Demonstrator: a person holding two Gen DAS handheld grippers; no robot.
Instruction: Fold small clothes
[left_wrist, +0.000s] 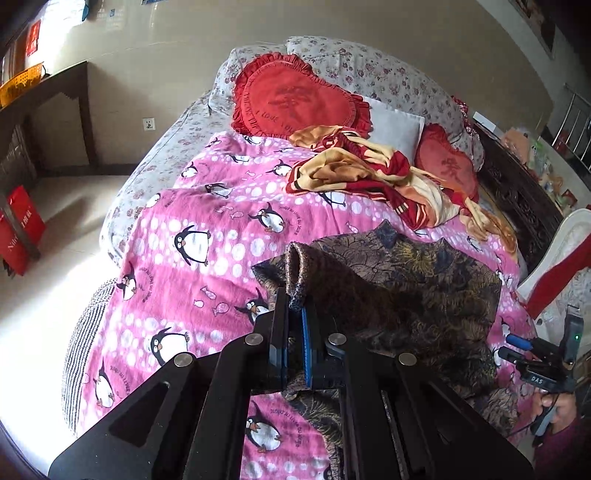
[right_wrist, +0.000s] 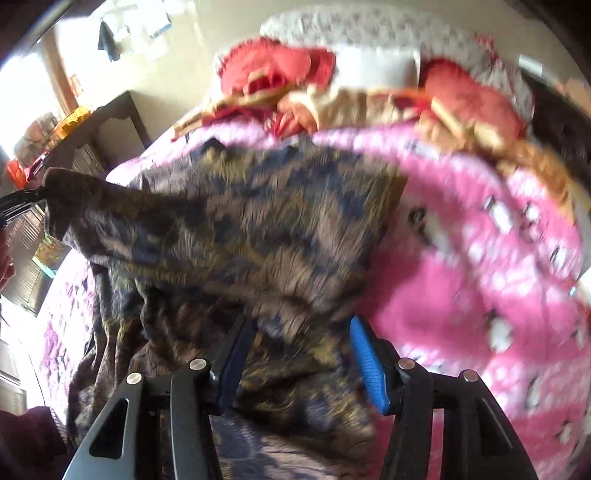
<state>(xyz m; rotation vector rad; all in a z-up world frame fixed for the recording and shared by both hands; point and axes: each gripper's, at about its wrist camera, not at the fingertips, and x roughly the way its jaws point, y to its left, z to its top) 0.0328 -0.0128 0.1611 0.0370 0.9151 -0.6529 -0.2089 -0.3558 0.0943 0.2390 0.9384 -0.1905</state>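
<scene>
Two grippers | left gripper (left_wrist: 295, 314) clamped on garment (left_wrist: 406, 295) edge, lifted off quilt (left_wrist: 207, 206) | right gripper (right_wrist: 299, 354) jaws apart, straddling garment, pads not pressing

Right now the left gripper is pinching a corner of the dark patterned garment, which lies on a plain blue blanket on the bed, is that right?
Not quite. The left gripper does pinch a corner of the dark patterned garment, but the blanket under it is pink with penguins and white dots, not plain blue. The left wrist view shows this clearly.
</scene>
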